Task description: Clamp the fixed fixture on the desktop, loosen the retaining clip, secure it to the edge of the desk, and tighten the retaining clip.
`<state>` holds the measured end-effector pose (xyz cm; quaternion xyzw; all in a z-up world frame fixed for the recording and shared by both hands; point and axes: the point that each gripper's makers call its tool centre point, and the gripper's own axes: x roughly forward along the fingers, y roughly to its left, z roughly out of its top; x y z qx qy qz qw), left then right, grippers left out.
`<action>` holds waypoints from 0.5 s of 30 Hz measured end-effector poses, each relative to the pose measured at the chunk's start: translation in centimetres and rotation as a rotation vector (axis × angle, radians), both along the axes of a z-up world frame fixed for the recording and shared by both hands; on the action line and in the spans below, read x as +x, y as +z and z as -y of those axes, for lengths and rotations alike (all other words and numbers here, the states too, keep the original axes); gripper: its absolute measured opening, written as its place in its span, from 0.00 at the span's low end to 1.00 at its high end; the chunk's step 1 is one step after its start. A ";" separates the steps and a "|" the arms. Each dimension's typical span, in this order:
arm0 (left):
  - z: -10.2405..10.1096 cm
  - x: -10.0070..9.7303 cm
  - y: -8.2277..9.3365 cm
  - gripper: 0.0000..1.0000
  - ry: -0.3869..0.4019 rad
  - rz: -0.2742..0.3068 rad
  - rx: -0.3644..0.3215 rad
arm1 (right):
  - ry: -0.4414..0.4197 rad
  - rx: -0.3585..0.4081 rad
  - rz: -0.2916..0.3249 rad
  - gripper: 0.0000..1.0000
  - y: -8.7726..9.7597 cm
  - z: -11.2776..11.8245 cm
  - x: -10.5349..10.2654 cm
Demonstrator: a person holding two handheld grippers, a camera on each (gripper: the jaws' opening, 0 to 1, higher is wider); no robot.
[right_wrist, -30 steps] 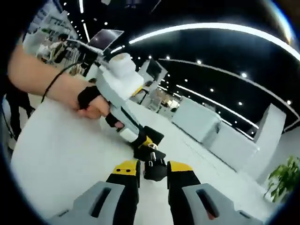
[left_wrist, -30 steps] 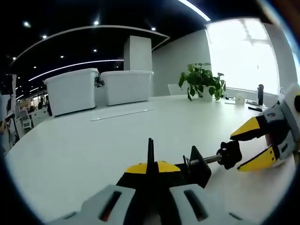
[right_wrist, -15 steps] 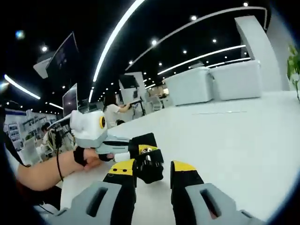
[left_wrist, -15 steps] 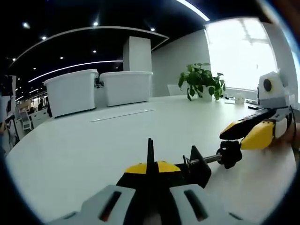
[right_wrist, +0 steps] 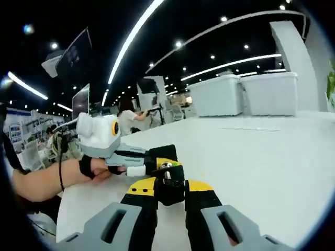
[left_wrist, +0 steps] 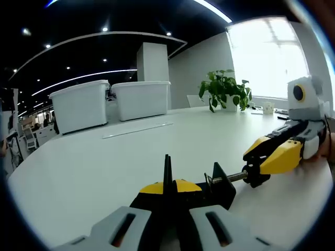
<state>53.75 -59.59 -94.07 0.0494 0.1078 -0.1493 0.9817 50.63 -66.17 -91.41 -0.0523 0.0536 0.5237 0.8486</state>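
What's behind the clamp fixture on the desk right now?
Behind the clamp fixture lies bare white desk, then two white storage bins and a potted plant. The left gripper covers the fixture's near part.

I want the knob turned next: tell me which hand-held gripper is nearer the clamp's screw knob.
Right. The right hand-held gripper has its jaws around the screw knob; the left hand-held gripper holds the clamp body, at the screw's other end.

The right hand-held gripper had its yellow-tipped jaws closed on the black knob of the clamp fixture above the white surface, while the left hand-held gripper held the fixture's body from the left.
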 end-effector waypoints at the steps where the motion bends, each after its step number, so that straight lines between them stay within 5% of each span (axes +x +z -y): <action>1: 0.0 0.0 0.0 0.05 0.002 0.002 0.004 | 0.002 -0.029 0.076 0.18 0.1 -0.1 -0.1; 10: -0.3 0.1 -0.2 0.05 0.018 -0.007 -0.002 | -0.024 -0.238 0.498 0.18 0.5 -0.7 -1.2; 15: -0.4 0.2 -0.3 0.05 0.024 -0.007 0.000 | -0.027 -0.287 0.575 0.18 0.3 -0.6 -1.9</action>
